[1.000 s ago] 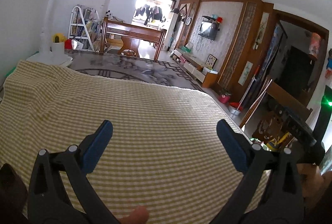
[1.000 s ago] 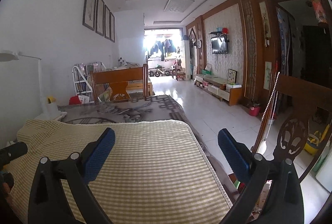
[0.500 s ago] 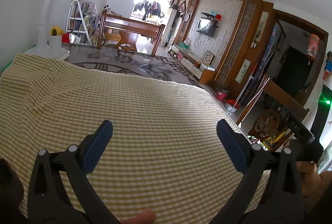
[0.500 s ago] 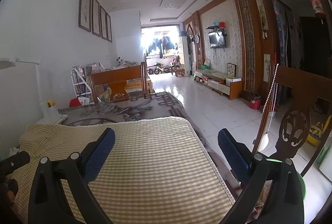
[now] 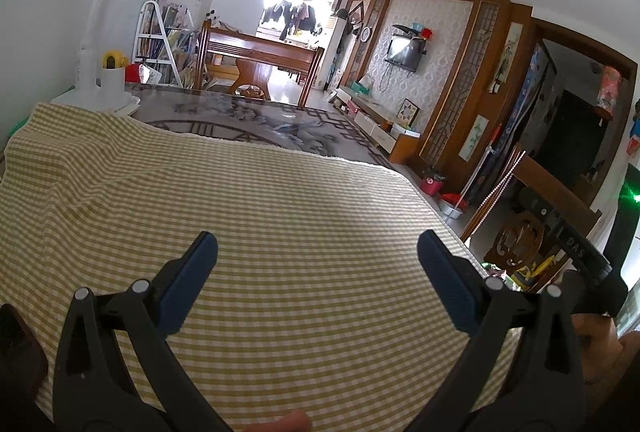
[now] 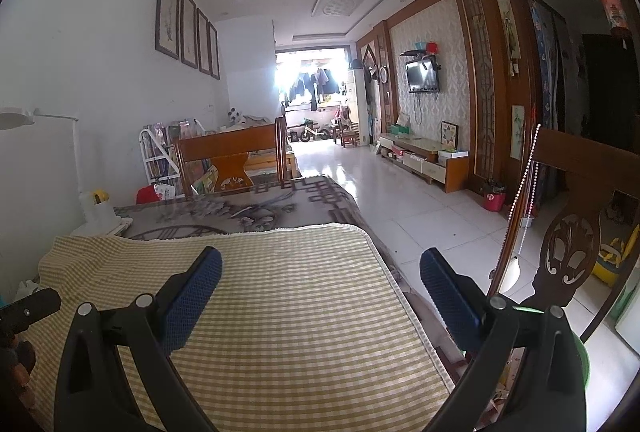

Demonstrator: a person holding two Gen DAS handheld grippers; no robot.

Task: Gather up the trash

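Observation:
My left gripper (image 5: 318, 264) is open and empty above a yellow checked cloth (image 5: 280, 216) that covers the near part of the table. My right gripper (image 6: 320, 280) is open and empty over the same cloth (image 6: 288, 312), near its right edge. No trash shows on the cloth in either view. A green rim (image 6: 582, 352), perhaps a bin, peeks out low behind my right gripper's right finger. The other hand-held tool shows at the right edge of the left wrist view (image 5: 576, 252).
Beyond the cloth lies a grey patterned table cover (image 6: 248, 212). A white lamp base with a cup (image 5: 110, 80) stands at the far left corner. A carved wooden chair (image 6: 568, 232) stands right of the table. White tiled floor (image 6: 400, 200) runs to a TV cabinet (image 6: 424, 160).
Both views have shifted slightly: the left one has tilted so the far table end sits lower in frame, and the right one has risen a little. Both grippers stayed open.

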